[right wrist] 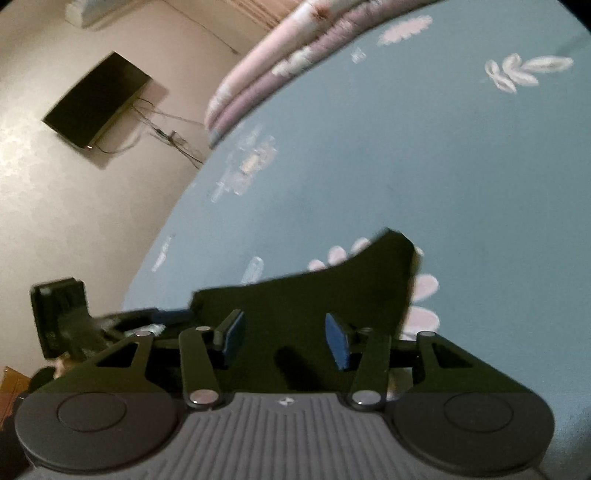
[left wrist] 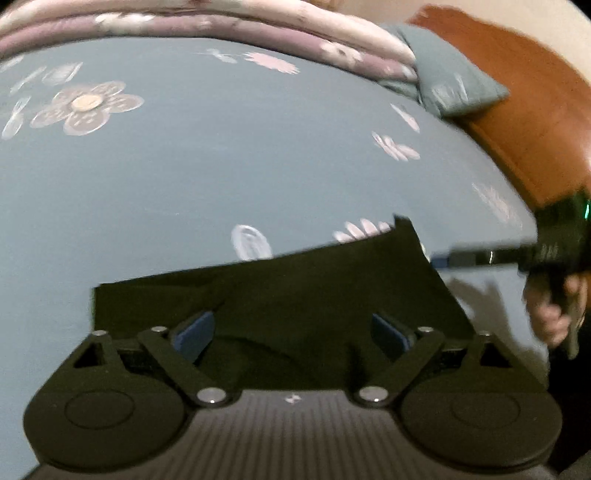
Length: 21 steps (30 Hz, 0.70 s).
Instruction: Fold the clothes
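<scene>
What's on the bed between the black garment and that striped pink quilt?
Nothing but bare blue flowered sheet between the black garment and quilt, in the left wrist view.

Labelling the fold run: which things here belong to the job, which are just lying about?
Job:
black garment, flat on the bed
left gripper, open over it
right gripper, open over it

Lying about:
blue floral bedsheet
rolled pink quilt
grey-green pillow
wooden headboard
wall TV

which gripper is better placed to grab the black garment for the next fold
Probably left. The left gripper has open fingers straddling the black garment. The right gripper is also open over it but nearer one corner, so either could work.
</scene>
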Tool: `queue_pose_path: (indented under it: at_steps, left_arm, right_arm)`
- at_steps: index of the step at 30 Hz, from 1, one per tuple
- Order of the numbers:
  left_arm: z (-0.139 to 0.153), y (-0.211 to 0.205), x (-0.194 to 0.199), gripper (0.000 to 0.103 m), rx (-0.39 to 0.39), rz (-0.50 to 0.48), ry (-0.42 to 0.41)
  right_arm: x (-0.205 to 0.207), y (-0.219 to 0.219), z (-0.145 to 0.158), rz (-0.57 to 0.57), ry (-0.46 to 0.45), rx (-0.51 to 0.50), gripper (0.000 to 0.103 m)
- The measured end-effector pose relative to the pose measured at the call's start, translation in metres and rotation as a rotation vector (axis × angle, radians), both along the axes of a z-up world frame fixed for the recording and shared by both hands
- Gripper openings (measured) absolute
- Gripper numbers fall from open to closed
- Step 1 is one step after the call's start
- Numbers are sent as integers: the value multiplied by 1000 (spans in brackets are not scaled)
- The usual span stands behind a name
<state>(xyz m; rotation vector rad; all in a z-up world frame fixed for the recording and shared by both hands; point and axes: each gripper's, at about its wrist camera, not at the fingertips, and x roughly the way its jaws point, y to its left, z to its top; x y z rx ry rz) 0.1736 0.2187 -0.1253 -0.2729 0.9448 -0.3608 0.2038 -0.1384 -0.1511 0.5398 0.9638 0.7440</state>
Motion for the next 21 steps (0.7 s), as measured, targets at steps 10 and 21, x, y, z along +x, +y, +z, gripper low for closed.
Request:
queue_pose_path:
  at_steps: [10, 21]
  left_arm:
    - [33, -3, -17, 90, -20, -39, -19]
    - [25, 21, -62, 90, 92, 14, 82]
  right_arm:
    - [-2, -7, 0, -6, -23, 9, 57]
    - [-1, 1, -4, -21, -7, -27, 57]
